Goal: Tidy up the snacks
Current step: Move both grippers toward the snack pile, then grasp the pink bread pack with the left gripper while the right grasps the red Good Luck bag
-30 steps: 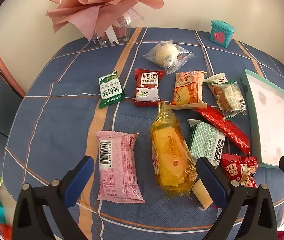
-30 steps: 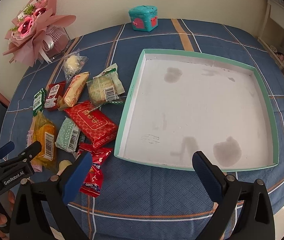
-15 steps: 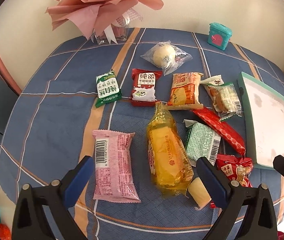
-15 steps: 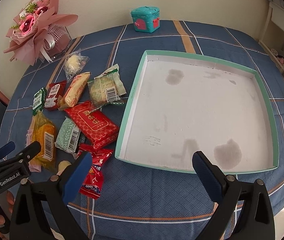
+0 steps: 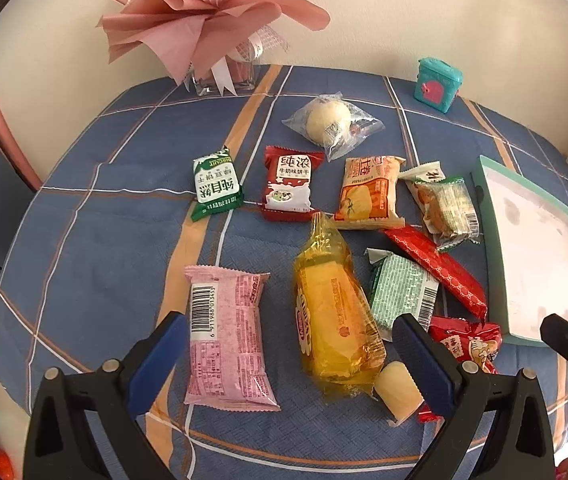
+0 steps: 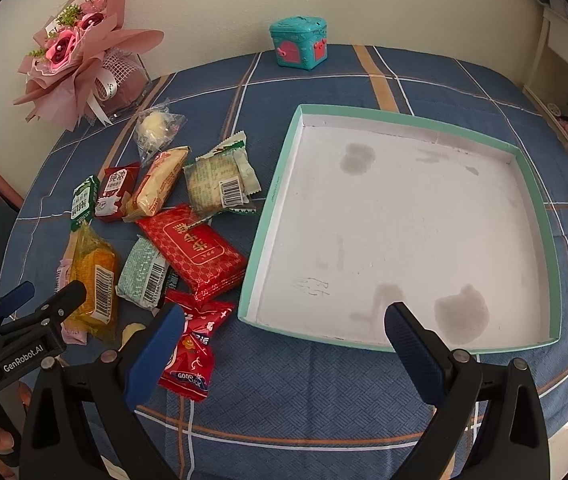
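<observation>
Several wrapped snacks lie on the blue plaid tablecloth. In the left wrist view I see a pink packet (image 5: 225,338), a yellow packet (image 5: 334,312), a green-patterned packet (image 5: 402,294), a long red packet (image 5: 436,266) and a small red candy bag (image 5: 464,342). My left gripper (image 5: 290,352) is open and empty, hovering above the pink and yellow packets. A shallow teal-rimmed white tray (image 6: 540,184) lies to the right, with nothing in it. My right gripper (image 6: 284,344) is open and empty above the tray's near edge, next to the red candy bag (image 6: 191,356).
A pink flower bouquet (image 5: 207,12) in a glass vase stands at the back left. A teal toy box (image 6: 300,42) stands at the back. More packets lie in a row further back: green (image 5: 215,188), red (image 5: 288,182), orange (image 5: 368,192), and a clear-wrapped bun (image 5: 330,122).
The left gripper has drawn back slightly, so the snacks sit higher and further away in its view. The right gripper has shifted only a little. Both stay open.
</observation>
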The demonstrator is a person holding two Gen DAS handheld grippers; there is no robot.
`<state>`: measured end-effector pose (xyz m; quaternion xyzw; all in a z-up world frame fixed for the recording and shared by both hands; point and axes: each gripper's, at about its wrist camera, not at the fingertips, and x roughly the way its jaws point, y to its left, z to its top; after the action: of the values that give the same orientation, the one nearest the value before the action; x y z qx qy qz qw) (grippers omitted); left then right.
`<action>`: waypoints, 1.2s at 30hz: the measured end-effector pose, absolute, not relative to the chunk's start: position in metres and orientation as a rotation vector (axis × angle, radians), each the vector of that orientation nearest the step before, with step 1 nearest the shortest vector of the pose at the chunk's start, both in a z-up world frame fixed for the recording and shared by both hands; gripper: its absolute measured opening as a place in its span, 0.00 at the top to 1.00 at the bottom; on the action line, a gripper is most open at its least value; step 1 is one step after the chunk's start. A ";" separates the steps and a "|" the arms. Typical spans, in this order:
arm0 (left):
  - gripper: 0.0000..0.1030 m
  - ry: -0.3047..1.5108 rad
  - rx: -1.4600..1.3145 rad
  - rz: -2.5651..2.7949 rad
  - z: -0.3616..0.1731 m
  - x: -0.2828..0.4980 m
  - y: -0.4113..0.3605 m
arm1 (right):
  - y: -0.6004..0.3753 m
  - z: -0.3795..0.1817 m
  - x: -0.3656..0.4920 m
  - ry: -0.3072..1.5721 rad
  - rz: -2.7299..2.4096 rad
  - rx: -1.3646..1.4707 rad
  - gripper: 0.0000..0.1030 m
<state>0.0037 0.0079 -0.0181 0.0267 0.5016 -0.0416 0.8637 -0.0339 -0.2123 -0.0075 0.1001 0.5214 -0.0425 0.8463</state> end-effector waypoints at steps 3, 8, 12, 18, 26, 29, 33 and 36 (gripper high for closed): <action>0.00 1.045 0.045 -0.087 -0.017 0.004 0.009 | -0.213 -0.007 -0.034 1.094 -0.090 0.206 0.03; 0.00 1.025 0.038 -0.101 -0.017 0.002 0.010 | -0.216 -0.007 -0.034 1.085 -0.096 0.216 0.03; 0.00 1.001 0.038 -0.106 -0.017 0.000 0.008 | -0.217 -0.010 -0.034 1.094 -0.095 0.225 0.03; 0.00 0.985 0.034 -0.111 -0.016 -0.001 0.008 | -0.218 -0.010 -0.034 1.092 -0.101 0.228 0.03; 0.00 1.029 -0.009 -0.104 -0.021 0.004 0.015 | -0.216 -0.010 -0.033 1.096 -0.091 0.226 0.03; 0.00 1.043 -0.026 -0.099 -0.023 0.005 0.020 | -0.215 -0.011 -0.032 1.101 -0.091 0.221 0.03; 0.00 1.063 -0.042 -0.071 -0.022 0.007 0.029 | -0.212 -0.010 -0.031 1.105 -0.074 0.229 0.03; 0.01 1.087 -0.078 -0.053 -0.022 0.009 0.041 | -0.205 -0.006 -0.029 1.096 -0.036 0.230 0.03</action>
<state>0.0092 0.0410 -0.0223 -0.0369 0.5170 -0.0254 0.8548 -0.0292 -0.2051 -0.0061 0.1091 0.5197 -0.0171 0.8472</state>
